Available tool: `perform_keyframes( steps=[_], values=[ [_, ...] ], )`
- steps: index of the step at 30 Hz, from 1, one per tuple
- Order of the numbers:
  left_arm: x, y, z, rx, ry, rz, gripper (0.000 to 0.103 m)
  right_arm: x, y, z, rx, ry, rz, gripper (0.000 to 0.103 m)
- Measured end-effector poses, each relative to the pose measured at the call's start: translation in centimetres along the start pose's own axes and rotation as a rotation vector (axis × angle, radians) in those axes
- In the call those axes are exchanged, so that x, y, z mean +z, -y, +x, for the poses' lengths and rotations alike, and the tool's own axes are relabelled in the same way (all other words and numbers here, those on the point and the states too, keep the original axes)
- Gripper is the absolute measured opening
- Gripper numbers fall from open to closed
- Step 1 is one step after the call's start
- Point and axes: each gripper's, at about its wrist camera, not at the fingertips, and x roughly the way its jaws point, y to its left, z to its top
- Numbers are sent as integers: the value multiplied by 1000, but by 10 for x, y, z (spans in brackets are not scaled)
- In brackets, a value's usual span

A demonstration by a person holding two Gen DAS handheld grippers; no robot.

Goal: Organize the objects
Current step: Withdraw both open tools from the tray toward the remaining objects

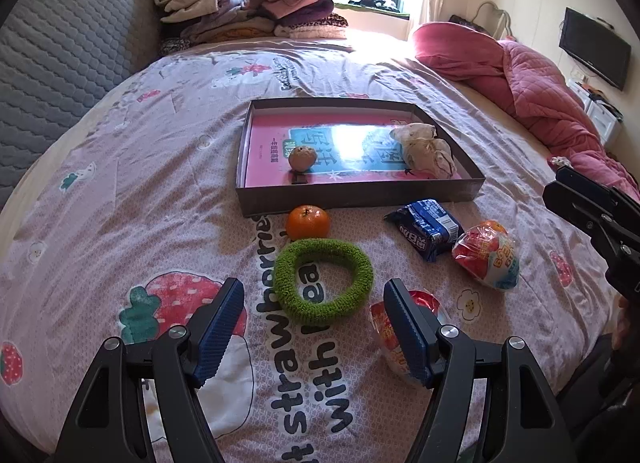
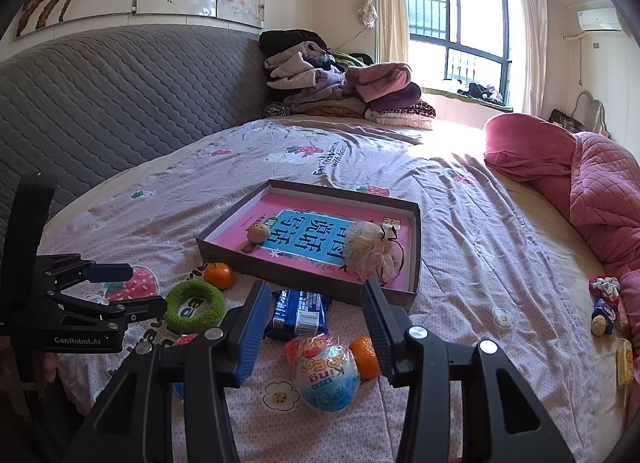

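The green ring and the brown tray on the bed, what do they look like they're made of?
Green ring: soft knitted or terry fabric, matte, going by its fuzzy looped surface; probably a hair scrunchie.
Brown tray: looks like cardboard, a shallow box lid with thin, straight, dull walls and crisp folded corners. The pink sheet inside is glossy, since it reflects the window light.

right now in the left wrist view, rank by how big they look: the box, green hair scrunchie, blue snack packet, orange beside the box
1. box, largest by far
2. green hair scrunchie
3. blue snack packet; the scrunchie lies nearer the camera, so their order is unsure
4. orange, smallest
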Motion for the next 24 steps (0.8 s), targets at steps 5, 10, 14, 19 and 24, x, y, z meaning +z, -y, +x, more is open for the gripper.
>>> perform_keyframes(
  steps=[5, 10, 14, 19, 24],
  values=[
    [-3, -2, 0, -1, -12, -7, 74, -6, -1, 0, -2, -14, -1, 47],
    [-7, -5, 2, 7, -32, -15, 74, -14, -4, 3, -4, -36, -4, 47],
    [-9, -7, 4, 7, -40, -17, 74, -21, -6, 4, -2, -52, -5, 47],
    [-10, -9, 7, 9, -52, -20, 74, -28, -9, 8, -4, -73, -10, 47],
    [-11, -12, 12, 11, -60, -32, 74, -32, -11, 14, -7, -100, -19, 47]
  ],
)
